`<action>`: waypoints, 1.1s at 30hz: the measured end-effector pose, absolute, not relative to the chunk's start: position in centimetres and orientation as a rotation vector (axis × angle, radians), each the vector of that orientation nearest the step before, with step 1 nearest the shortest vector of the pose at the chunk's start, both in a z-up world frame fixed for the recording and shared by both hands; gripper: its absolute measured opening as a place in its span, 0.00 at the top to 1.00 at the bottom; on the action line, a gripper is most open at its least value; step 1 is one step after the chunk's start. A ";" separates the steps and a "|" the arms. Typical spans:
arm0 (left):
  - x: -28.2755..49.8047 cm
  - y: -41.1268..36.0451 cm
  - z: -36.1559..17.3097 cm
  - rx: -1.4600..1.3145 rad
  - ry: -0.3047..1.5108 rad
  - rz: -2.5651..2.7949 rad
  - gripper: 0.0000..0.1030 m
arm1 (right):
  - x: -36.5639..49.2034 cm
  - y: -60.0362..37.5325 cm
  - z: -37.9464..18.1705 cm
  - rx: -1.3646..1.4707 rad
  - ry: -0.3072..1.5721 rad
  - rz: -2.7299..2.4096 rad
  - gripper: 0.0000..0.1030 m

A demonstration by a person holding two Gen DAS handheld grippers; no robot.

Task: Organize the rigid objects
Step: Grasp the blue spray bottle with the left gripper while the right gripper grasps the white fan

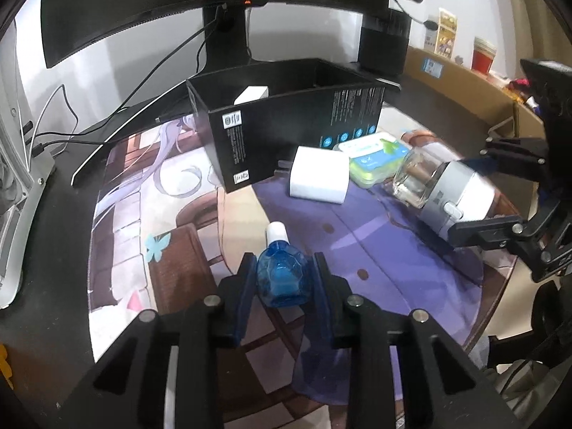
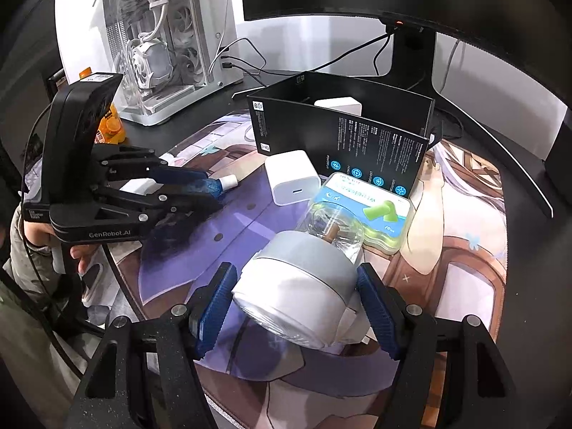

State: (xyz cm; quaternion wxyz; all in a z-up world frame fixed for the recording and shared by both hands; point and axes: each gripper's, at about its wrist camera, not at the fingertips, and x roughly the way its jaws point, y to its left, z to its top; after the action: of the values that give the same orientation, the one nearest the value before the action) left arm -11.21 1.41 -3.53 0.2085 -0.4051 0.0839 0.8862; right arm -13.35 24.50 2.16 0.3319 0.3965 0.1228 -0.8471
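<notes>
My left gripper is shut on a small blue bottle with a white cap, just above the printed desk mat; it also shows in the right wrist view. My right gripper is shut on a grey-and-white device with a clear glass end, also seen in the left wrist view. An open black box stands at the back with a white block inside. A white charger and a green-and-white pack lie in front of it.
A monitor on its stand rises behind the box, with cables trailing left. A white PC case stands far left. A black speaker and a cardboard box sit at the right.
</notes>
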 end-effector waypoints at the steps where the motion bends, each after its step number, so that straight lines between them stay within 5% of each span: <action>1: -11.3 1.4 -3.7 -1.135 0.222 2.459 0.71 | -13.3 24.5 2.2 1.036 0.325 -2.213 0.32; 33: -8.2 2.3 0.5 -0.879 0.248 2.509 0.72 | -11.5 23.1 3.9 0.911 0.360 -2.161 0.32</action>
State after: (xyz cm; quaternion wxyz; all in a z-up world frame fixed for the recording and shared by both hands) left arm -8.17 2.35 0.51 0.2335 -0.3200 0.0903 0.9137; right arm -11.54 23.11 3.91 0.3749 0.3561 0.1406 -0.8443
